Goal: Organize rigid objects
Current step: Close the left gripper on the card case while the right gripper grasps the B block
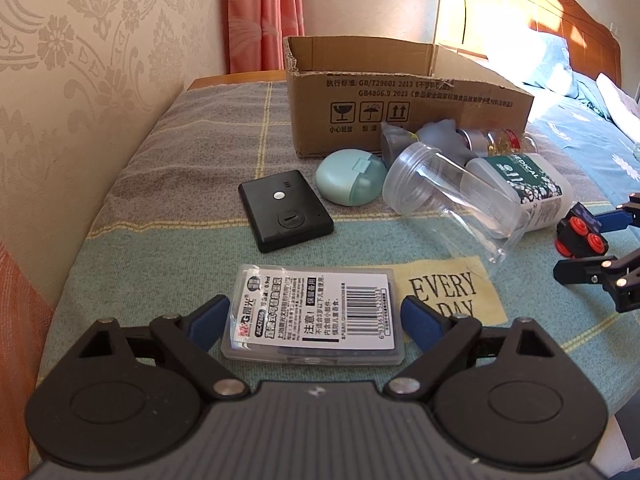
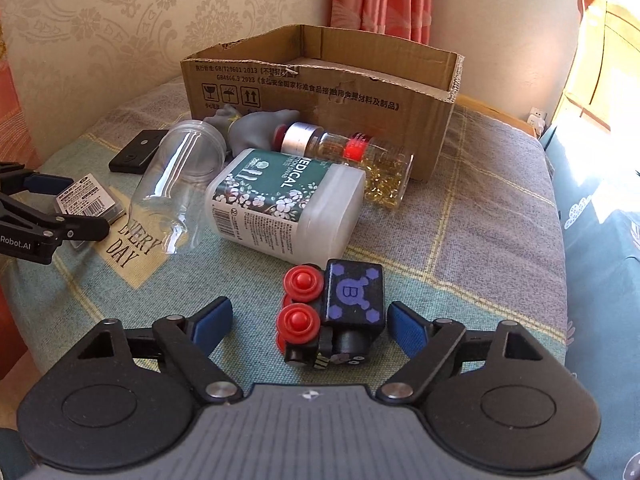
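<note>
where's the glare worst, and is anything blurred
Left wrist view: sunlight blows out the headboard top right; box print stays sharp. Right wrist view: right edge washed out, clear jar shows glints, toy train sharp. Both bend at the edges.

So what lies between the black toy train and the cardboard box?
In the right wrist view, the white swab bottle and the capsule bottle lie between the toy train and the cardboard box.

Between the right jaws sits a black toy block [image 2: 354, 300] with purple hexagons and red knobs; beyond, a green, white-flowered bottle [image 2: 280, 204].
</note>
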Demonstrator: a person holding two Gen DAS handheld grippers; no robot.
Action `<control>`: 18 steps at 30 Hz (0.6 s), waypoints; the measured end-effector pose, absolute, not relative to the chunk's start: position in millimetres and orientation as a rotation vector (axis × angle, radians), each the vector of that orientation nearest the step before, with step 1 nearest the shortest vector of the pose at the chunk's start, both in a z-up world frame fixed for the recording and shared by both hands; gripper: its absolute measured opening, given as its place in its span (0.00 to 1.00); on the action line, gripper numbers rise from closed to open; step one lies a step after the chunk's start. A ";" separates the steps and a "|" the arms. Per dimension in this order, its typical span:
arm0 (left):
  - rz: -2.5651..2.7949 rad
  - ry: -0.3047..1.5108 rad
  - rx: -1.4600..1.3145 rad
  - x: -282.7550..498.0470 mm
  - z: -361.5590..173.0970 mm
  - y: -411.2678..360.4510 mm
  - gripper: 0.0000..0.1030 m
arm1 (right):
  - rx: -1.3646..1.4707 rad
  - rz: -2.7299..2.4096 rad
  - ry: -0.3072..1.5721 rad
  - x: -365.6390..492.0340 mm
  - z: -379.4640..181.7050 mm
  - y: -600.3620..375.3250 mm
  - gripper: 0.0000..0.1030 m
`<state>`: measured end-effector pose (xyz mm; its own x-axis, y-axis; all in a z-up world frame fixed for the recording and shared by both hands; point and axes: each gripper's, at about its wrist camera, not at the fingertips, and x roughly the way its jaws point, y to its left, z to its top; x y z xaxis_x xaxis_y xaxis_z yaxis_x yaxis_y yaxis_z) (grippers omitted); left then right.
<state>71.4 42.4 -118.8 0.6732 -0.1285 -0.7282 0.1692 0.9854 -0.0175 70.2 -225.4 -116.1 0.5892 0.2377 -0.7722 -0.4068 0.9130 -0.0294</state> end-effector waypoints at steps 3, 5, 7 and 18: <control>-0.165 0.816 0.052 72.0 -118.6 41.9 0.89 | -0.205 0.344 0.842 68.0 -115.4 -227.9 0.75; -0.163 0.814 0.052 72.4 -118.8 41.5 0.89 | -0.193 0.332 0.832 66.6 -115.2 -228.6 0.71; -0.159 0.810 0.055 73.4 -119.0 40.6 0.89 | -0.181 0.318 0.821 65.8 -115.3 -229.7 0.67; -0.155 0.811 0.048 74.5 -118.3 40.6 0.87 | -0.178 0.288 0.810 63.7 -114.0 -228.5 0.55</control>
